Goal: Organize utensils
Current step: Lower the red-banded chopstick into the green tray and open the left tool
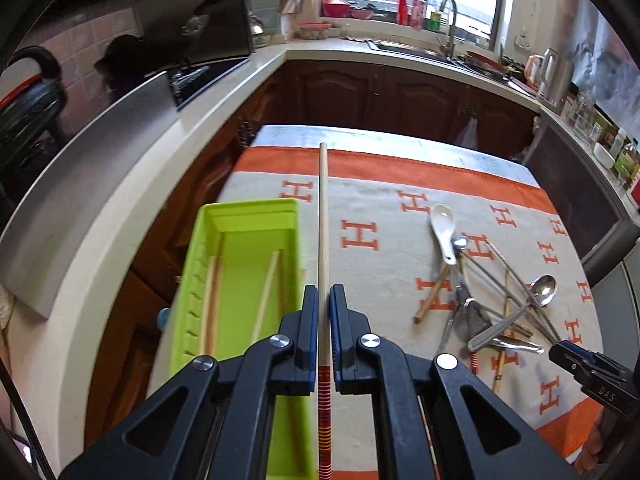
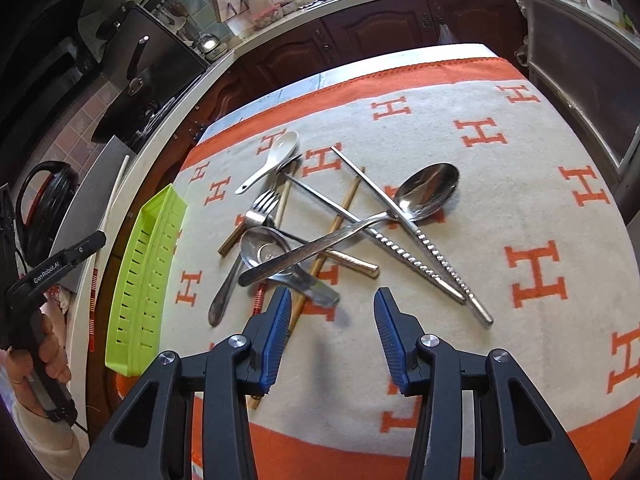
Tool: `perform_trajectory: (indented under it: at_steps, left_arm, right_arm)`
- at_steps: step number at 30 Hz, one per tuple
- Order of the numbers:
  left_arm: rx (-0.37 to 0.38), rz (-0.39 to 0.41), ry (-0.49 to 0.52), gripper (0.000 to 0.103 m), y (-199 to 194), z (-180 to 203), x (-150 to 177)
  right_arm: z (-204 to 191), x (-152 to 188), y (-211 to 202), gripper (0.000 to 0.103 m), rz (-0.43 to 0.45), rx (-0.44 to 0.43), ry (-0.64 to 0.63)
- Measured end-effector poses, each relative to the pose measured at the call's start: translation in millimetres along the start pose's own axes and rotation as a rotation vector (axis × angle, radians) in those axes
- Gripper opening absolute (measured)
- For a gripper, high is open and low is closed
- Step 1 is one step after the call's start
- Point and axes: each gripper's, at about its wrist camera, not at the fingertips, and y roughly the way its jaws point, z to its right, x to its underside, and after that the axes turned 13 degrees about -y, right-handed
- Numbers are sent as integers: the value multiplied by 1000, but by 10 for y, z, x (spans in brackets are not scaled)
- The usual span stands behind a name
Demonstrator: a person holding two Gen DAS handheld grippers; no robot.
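Observation:
My left gripper (image 1: 324, 292) is shut on a long wooden chopstick (image 1: 323, 220) with a red striped end, held in the air just right of the lime green tray (image 1: 276, 208). The tray holds two wooden chopsticks (image 1: 268, 292). The tray also shows in the right wrist view (image 2: 152, 256), with the left gripper (image 2: 96, 240) beside it. My right gripper (image 2: 330, 300) is open and empty, just above the cloth near a pile of utensils: a large metal spoon (image 2: 428, 190), a fork (image 2: 264, 204), twisted metal chopsticks (image 2: 424, 248) and a white ceramic spoon (image 2: 276, 152).
The table has a beige cloth with orange H marks (image 2: 536, 272) and an orange border. Kitchen counters (image 1: 224, 92) wrap around the left and far sides, with a stove, a sink (image 1: 416, 50) and a kettle (image 1: 556, 76). Dark wood cabinets stand behind the table.

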Motion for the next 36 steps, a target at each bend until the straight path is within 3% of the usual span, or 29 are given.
perform_trajectory:
  at_steps: [9,12,16,21,26,36]
  left_arm:
    - [-53,-101,-59,4,414,-455,215]
    - [-54,-121,-57,6,522,-476,309]
    - [-44,-144,-47,17,616,-470,452]
    - [-34,-195,-38,17,699,-481,620]
    - [16,-229,-54,17,666,-509,728]
    - [92,-216,40,15,466,-380,1018]
  right_arm:
    - [-290,-44,22,44,-33,19,-53]
    - [-365,-82,53,44,-45,32,-72]
    - [-511,-141,119,44,-66,36,-100]
    - [-731,-180,169,44,-80,31,-144]
    - [-872,-189,220,44,-97,21,-159]
    - [-915,-118,197,44,-110,18,-160]
